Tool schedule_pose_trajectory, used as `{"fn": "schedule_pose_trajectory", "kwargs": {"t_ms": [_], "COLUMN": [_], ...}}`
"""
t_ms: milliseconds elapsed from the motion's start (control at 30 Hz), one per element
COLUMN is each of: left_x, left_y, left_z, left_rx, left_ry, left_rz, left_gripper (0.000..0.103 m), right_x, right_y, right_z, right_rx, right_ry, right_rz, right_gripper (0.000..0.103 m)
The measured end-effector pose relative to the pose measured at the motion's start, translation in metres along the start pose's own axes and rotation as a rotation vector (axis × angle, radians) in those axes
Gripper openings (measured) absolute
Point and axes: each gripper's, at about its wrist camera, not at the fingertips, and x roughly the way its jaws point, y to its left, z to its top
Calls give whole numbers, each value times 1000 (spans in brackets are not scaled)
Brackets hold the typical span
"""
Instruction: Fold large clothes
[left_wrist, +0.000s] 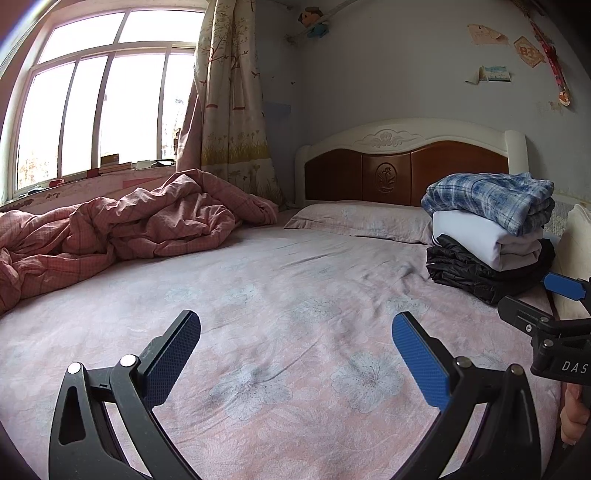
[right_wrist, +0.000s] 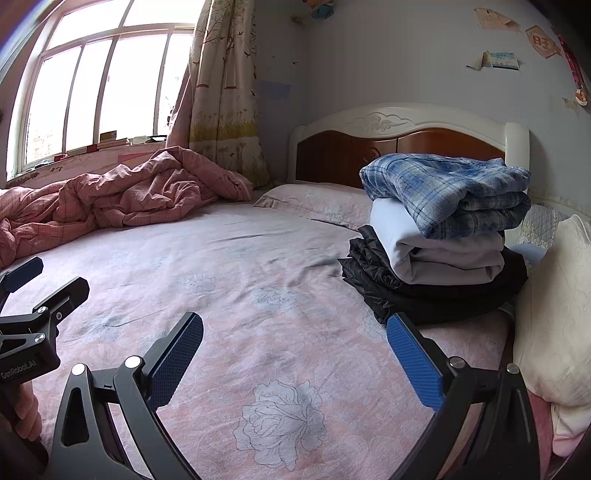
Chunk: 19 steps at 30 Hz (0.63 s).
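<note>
Left gripper (left_wrist: 295, 354): we hold it low over the bed (left_wrist: 280, 295), jaws wide apart, nothing between them.
Right gripper (right_wrist: 295, 358): we hold it beside the left one, jaws spread apart and empty, its right finger just in front of the stack.
Folded clothes (right_wrist: 439, 236): a stack at the right side of the bed, near the headboard (right_wrist: 343, 155); black jacket (right_wrist: 388, 288) at the bottom, white garment (right_wrist: 436, 258) in the middle, blue plaid shirt (right_wrist: 450, 188) on top.
Quilt (left_wrist: 122, 221): pink, crumpled along the bed's window side, well apart from the stack.
Pillow (left_wrist: 358, 218): flat against the headboard, just left of the stack.
</note>
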Motion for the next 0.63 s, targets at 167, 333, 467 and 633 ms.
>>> {"fn": "schedule_pose_trajectory", "kwargs": {"t_ms": [167, 333, 467, 633], "left_x": [0, 0, 0, 1], "left_y": [0, -1, 0, 0], "left_z": [0, 0, 0, -1], "left_rx": [2, 3, 2, -1], "left_ry": [0, 2, 2, 17], "left_rz": [-1, 0, 0, 6], "left_gripper": [103, 103, 103, 103], "right_x": [0, 0, 0, 0], "right_y": [1, 0, 0, 0], "right_z": [-1, -2, -2, -2], "right_rx": [0, 5, 5, 7], "right_ry": [5, 7, 9, 9], "right_rz": [0, -1, -4, -4], "right_gripper": [101, 101, 101, 101]}}
